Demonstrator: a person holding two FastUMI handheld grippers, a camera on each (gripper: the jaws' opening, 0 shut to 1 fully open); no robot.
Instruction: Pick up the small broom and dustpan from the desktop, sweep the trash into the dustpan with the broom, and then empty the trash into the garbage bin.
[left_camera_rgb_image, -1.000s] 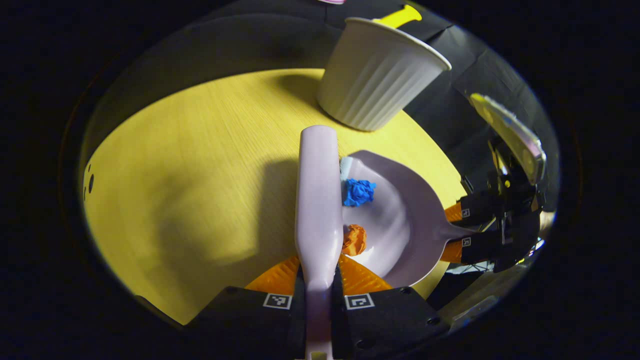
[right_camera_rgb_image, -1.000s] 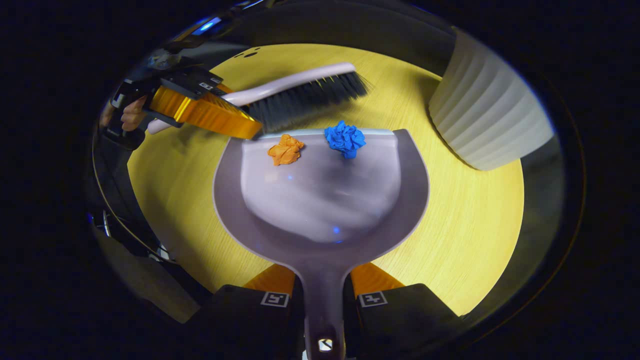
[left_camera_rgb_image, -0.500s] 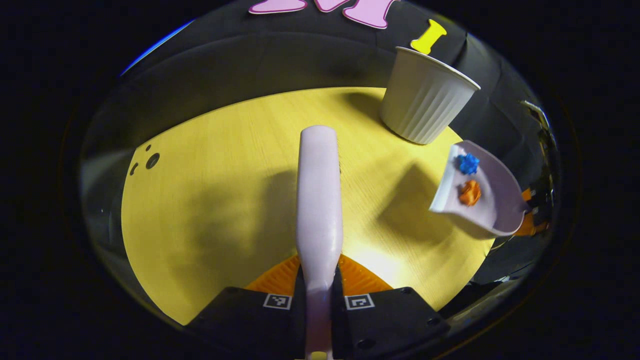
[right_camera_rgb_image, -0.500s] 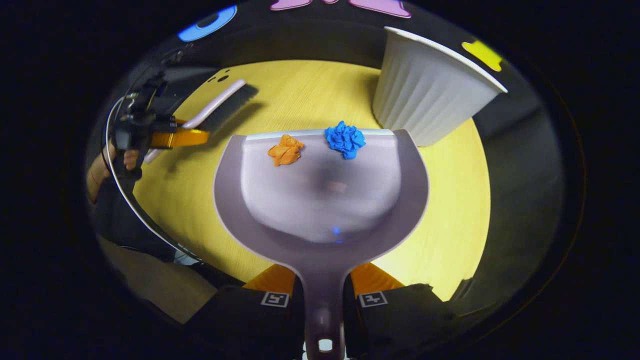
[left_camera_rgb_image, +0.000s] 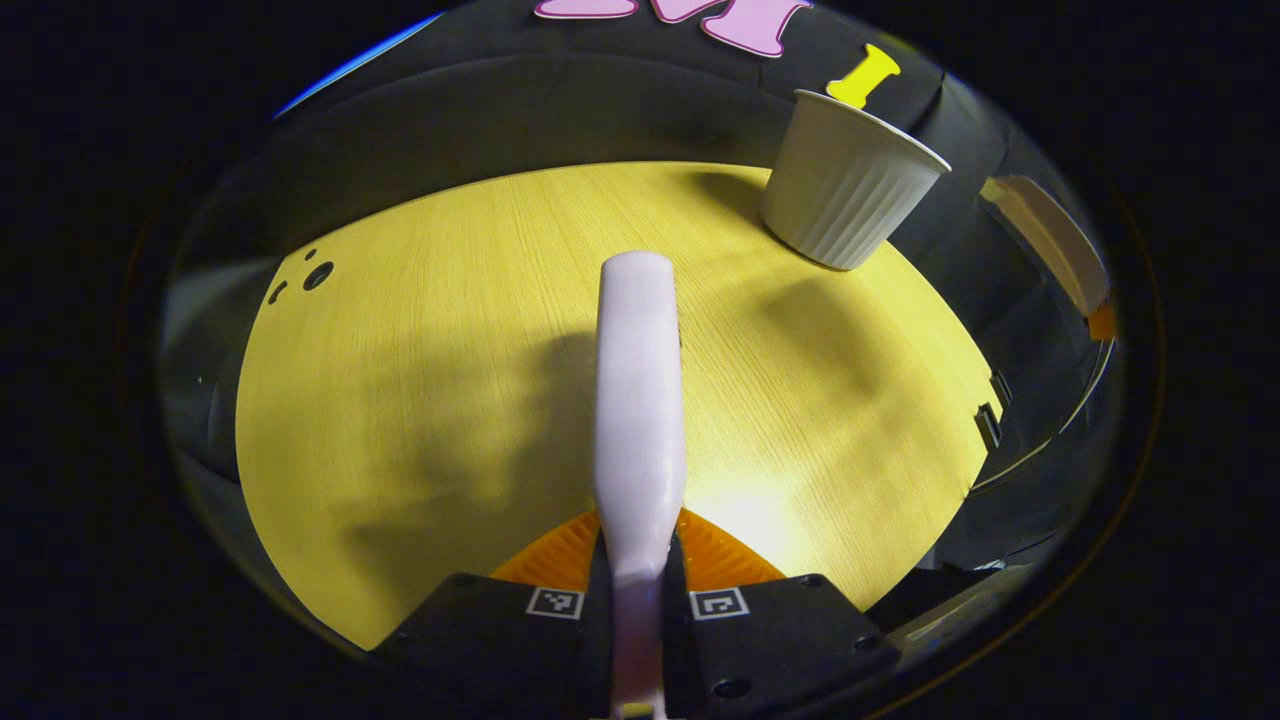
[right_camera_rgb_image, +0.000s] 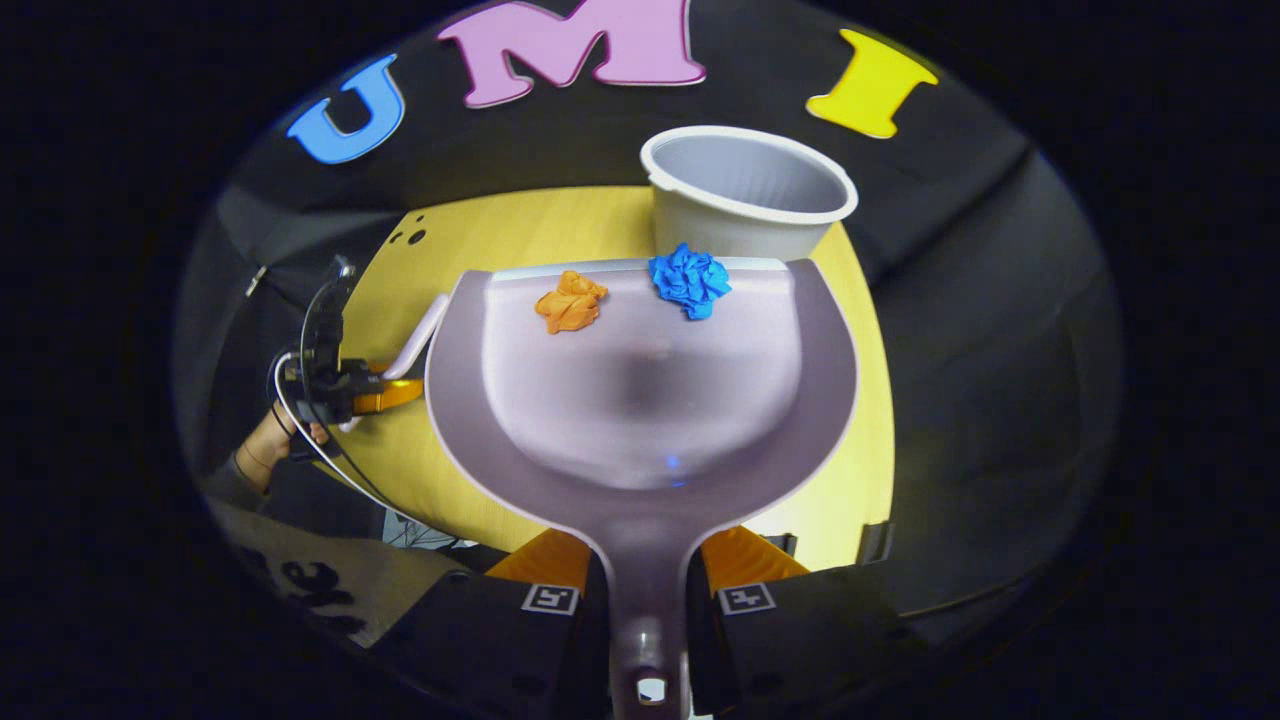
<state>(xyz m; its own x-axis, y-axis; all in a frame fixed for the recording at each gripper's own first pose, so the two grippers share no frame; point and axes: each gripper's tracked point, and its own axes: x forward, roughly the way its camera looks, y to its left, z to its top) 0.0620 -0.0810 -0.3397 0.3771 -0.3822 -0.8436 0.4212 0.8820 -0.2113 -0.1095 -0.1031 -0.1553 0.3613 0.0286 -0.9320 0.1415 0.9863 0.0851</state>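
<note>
While the left gripper (left_camera_rgb_image: 637, 560) is clamped on the handle of the small broom (left_camera_rgb_image: 638, 400), the broom's pale back runs straight ahead from between its fingers over the yellow desktop (left_camera_rgb_image: 420, 380). Bristles are not visible from this side. Ahead and to the right of this gripper, near the desktop's far edge, the white ribbed garbage bin (left_camera_rgb_image: 848, 185) stands upright on the desktop.

Right gripper (right_camera_rgb_image: 648, 585): both fingers pressed on the dustpan (right_camera_rgb_image: 640, 400) handle, pan extending forward from the fingers, held above the desktop. Two pieces of trash lie in the pan at its far lip: orange paper ball (right_camera_rgb_image: 571, 301) left of centre, blue paper ball (right_camera_rgb_image: 690, 280) right of centre, near each other but apart. Directly beyond the pan's lip the garbage bin's open mouth faces up; the blue ball overlaps the bin's front wall in this view. Whether pan lip touches bin: cannot tell.

In the right gripper view, the left gripper, with a hand (right_camera_rgb_image: 268, 440) holding it, shows to the left of the pan, broom handle in its fingers.
</note>
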